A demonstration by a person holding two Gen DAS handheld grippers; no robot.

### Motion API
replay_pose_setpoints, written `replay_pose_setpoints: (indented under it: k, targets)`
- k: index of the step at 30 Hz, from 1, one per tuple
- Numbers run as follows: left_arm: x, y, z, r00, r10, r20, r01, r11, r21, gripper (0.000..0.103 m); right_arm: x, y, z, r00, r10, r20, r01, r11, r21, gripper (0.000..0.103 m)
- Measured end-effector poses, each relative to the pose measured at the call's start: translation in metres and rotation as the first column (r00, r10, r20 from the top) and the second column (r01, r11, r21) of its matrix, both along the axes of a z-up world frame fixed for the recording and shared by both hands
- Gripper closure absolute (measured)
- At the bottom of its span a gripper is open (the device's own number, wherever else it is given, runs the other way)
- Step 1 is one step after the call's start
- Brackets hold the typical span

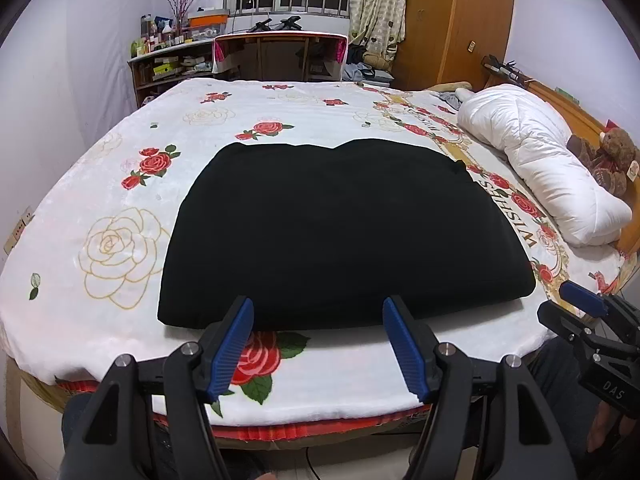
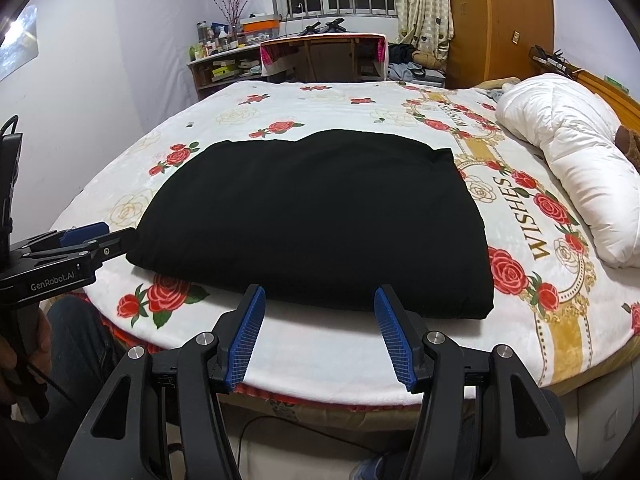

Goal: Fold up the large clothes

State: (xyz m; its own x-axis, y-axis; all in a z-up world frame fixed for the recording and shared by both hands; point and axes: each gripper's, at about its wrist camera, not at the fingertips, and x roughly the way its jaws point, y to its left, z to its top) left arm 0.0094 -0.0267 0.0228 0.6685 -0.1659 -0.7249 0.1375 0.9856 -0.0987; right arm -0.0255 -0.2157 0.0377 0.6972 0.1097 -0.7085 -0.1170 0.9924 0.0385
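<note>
A black garment (image 1: 340,232) lies folded into a flat rectangle on the rose-print bed cover (image 1: 120,184); it also shows in the right wrist view (image 2: 320,216). My left gripper (image 1: 318,308) is open and empty, its blue fingertips just short of the garment's near edge. My right gripper (image 2: 320,296) is open and empty at the same near edge, further right. Each gripper shows at the edge of the other's view: the right one (image 1: 580,304) and the left one (image 2: 96,236).
A white duvet (image 1: 540,160) and a teddy bear (image 1: 612,152) lie at the bed's right side by the wooden headboard. A desk (image 1: 280,52), cluttered shelves (image 1: 172,60) and a wardrobe (image 1: 452,20) stand beyond the far edge. The bed's near edge (image 1: 320,412) is below the grippers.
</note>
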Motion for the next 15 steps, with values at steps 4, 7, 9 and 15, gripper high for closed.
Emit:
replay_pose_setpoints:
  k: [4, 7, 9, 15]
  targets:
    - [0.0, -0.0017, -0.0006, 1.0, 0.006, -0.01, -0.006, 1.0, 0.009, 0.034, -0.0003, 0.0006, 0.0001, 1.0, 0.0, -0.002, 0.0, 1.0, -0.001, 0.045]
    - [0.0012, -0.0013, 0.0001, 1.0, 0.004, -0.014, -0.004, 1.0, -0.011, 0.034, -0.0002, 0.0005, 0.0003, 1.0, 0.002, -0.004, -0.002, 1.0, -0.003, 0.045]
    - [0.0018, -0.0007, 0.0, 1.0, 0.004, -0.015, -0.004, 1.0, -0.015, 0.034, -0.0002, 0.0006, 0.0002, 1.0, 0.001, -0.004, -0.001, 1.0, -0.001, 0.045]
    - [0.0025, -0.0003, -0.0007, 1.0, 0.005, -0.018, -0.005, 1.0, -0.021, 0.034, 0.0008, -0.0003, 0.0005, 1.0, 0.003, -0.005, -0.003, 1.0, -0.001, 0.045]
